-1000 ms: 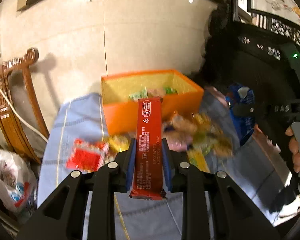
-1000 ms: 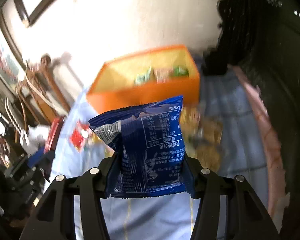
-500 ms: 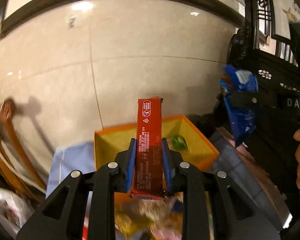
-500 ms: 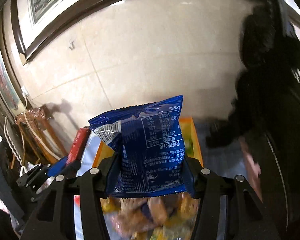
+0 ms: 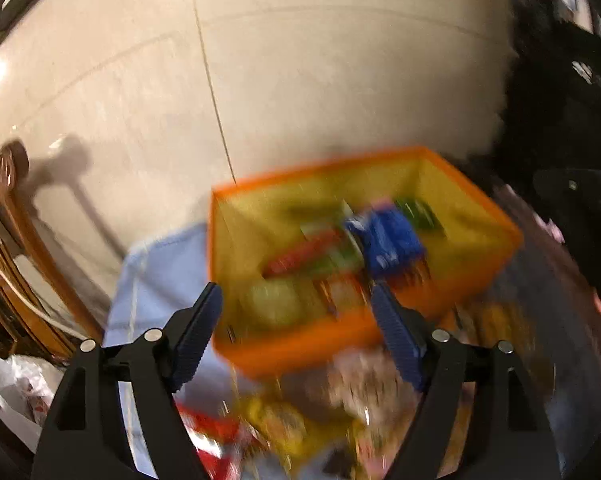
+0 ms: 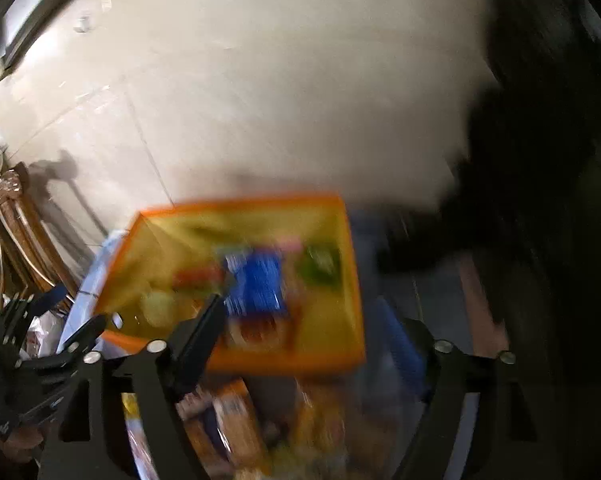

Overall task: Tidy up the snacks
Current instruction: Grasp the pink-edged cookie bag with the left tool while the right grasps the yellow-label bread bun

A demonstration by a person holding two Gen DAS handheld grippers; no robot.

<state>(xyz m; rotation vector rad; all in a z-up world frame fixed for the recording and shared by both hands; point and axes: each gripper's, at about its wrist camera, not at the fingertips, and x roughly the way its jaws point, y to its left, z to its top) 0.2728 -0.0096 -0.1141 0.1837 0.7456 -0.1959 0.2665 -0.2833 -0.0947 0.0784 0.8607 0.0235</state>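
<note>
Glossy tiled wall (image 5: 300, 80) behind square orange box (image 5: 300, 344) holding crinkly packets

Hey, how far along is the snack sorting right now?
Done: a blue bag and red bar lie in the orange box. In hand: nothing; the left gripper and right gripper have just opened, empty. Left: loose snacks in front of the box.

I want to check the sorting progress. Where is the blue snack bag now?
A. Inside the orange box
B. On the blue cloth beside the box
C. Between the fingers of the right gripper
A: the blue snack bag lies inside the orange box, among other packets.
</note>
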